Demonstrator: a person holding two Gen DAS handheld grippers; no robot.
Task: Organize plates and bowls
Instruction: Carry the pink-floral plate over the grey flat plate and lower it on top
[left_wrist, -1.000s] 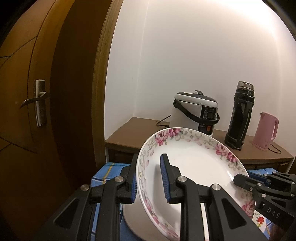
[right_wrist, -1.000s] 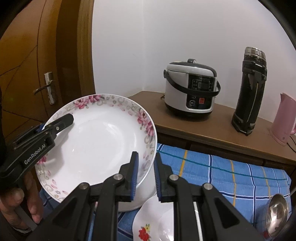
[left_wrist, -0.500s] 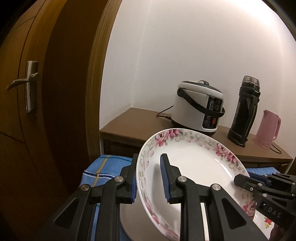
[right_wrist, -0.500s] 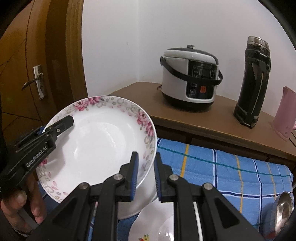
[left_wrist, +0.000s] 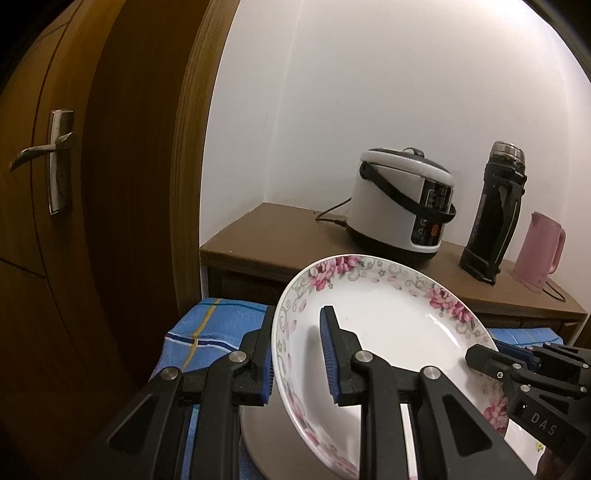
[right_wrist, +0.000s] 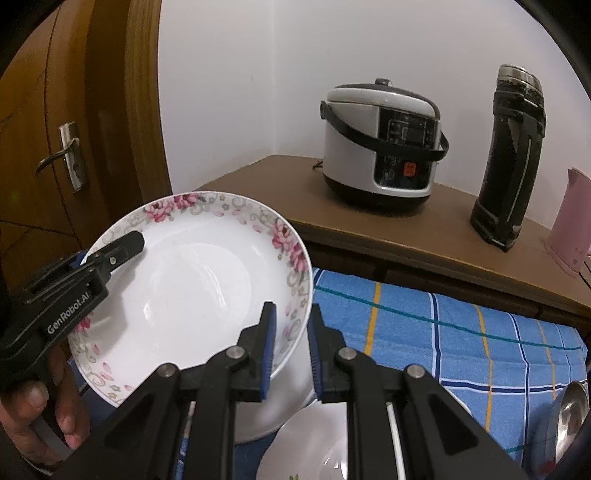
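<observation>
Left wrist view. Left gripper (left_wrist: 297, 354), blue-padded, clamped across the left rim of the floral plate (left_wrist: 384, 325); one finger behind the rim, one inside the well. Plate held tilted, above a plain white dish (left_wrist: 258, 435) on the blue checked cloth (left_wrist: 207, 325). Right gripper (left_wrist: 480, 360) gripping the plate's opposite rim at lower right. Behind, on the brown sideboard (left_wrist: 273, 236): rice cooker (left_wrist: 399, 210), black flask (left_wrist: 495, 214), pink kettle (left_wrist: 541, 254). Wooden door (left_wrist: 74, 184) with metal handle (left_wrist: 51, 155) at left.

Right wrist view. Right gripper (right_wrist: 290, 345) closed over the lower right rim of the floral plate (right_wrist: 192, 284), one finger inside, one outside. Left gripper (right_wrist: 123, 245) pinching the far left rim, a hand (right_wrist: 40, 417) beneath it. White dish (right_wrist: 269, 410) directly under the plate; small flower-printed plate (right_wrist: 310, 446) in front of it; metal spoon (right_wrist: 570, 413) at lower right on the cloth (right_wrist: 443, 332). Rice cooker (right_wrist: 380, 144), flask (right_wrist: 513, 158), kettle (right_wrist: 570, 221) on the sideboard (right_wrist: 288, 177).
</observation>
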